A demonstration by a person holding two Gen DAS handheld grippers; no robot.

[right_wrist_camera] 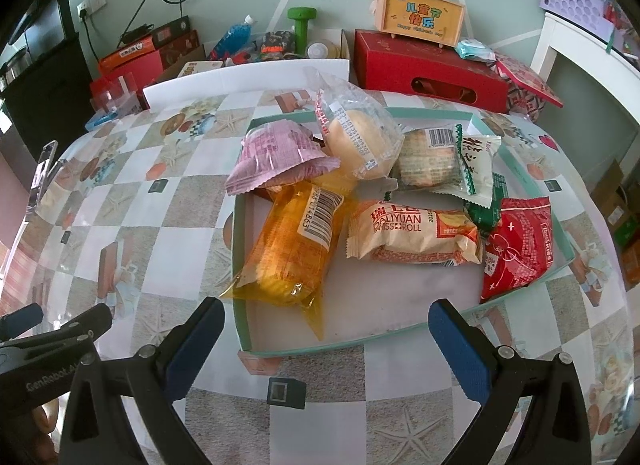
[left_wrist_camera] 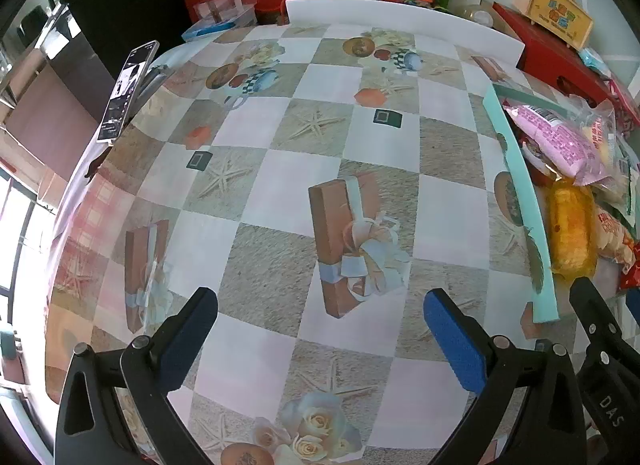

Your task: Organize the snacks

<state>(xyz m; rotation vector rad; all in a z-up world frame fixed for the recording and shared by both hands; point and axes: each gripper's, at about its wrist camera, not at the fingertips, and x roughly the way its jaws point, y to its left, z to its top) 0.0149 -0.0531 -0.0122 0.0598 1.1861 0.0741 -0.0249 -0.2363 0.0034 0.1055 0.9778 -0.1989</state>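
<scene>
The right gripper (right_wrist_camera: 326,339) hangs wide open and empty just in front of the near wall of a shallow teal-rimmed tray (right_wrist_camera: 400,335); only its own view shows the tray's contents. The orange packet (right_wrist_camera: 288,249) lies at the near left with one corner over the rim, the Swiss roll (right_wrist_camera: 416,237) in the middle, the red packet (right_wrist_camera: 518,249) over the right rim. The pink packet (right_wrist_camera: 280,161) overhangs the far left edge. The clear-wrapped bun (right_wrist_camera: 360,133) and the white-green packet (right_wrist_camera: 476,163) sit farther back.

The left gripper (left_wrist_camera: 320,339) is likewise spread wide, holding nothing, over bare checked tablecloth (left_wrist_camera: 280,125) with open room left of the tray. There the tray is cut off at the right edge, and a phone (left_wrist_camera: 126,89) leans at the table's left edge.
</scene>
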